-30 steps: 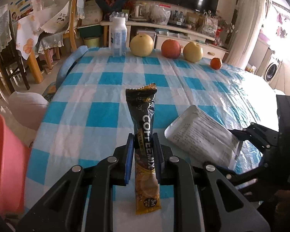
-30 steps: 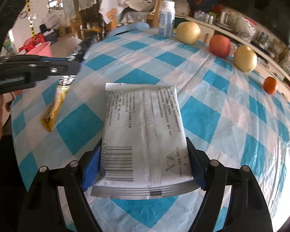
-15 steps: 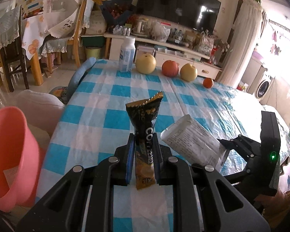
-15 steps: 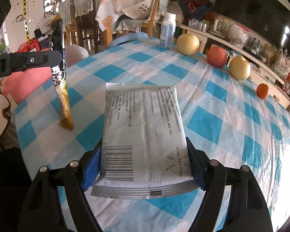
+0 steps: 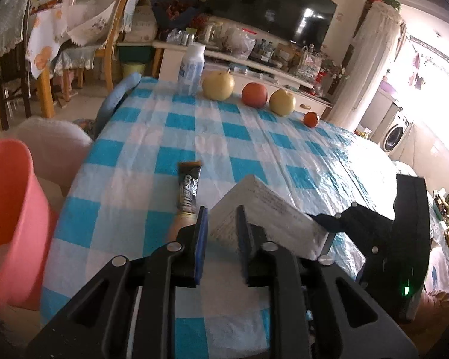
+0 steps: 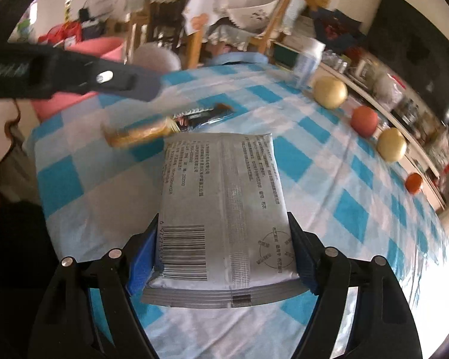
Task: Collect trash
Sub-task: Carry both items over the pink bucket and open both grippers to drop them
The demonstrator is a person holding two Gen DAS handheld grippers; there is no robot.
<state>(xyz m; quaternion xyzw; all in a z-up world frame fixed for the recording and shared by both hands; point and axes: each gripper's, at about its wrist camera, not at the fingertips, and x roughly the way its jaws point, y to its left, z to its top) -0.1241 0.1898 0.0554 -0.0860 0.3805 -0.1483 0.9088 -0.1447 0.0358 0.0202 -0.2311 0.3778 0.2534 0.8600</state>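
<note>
Left gripper point(image 5: 220, 227) is opening with nothing inside; the coffee packet point(image 5: 189, 190) lies loose on the table point(image 5: 128, 164), not in the pink bin point(image 5: 9, 209). Right gripper point(image 6: 221, 257) squeezes the white pack point(image 6: 221, 203), which could slip out too

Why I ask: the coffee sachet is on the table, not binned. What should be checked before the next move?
1. White packet clamped in right hand-held gripper: ok.
2. Coffee sachet in pink bin: not ok, it is on the tablecloth.
3. Left hand-held gripper free to regrasp: ok, jaws opening, sachet outside them.
4. Bin has room: cannot tell.
5. Fruit away from the trash: ok.
</note>
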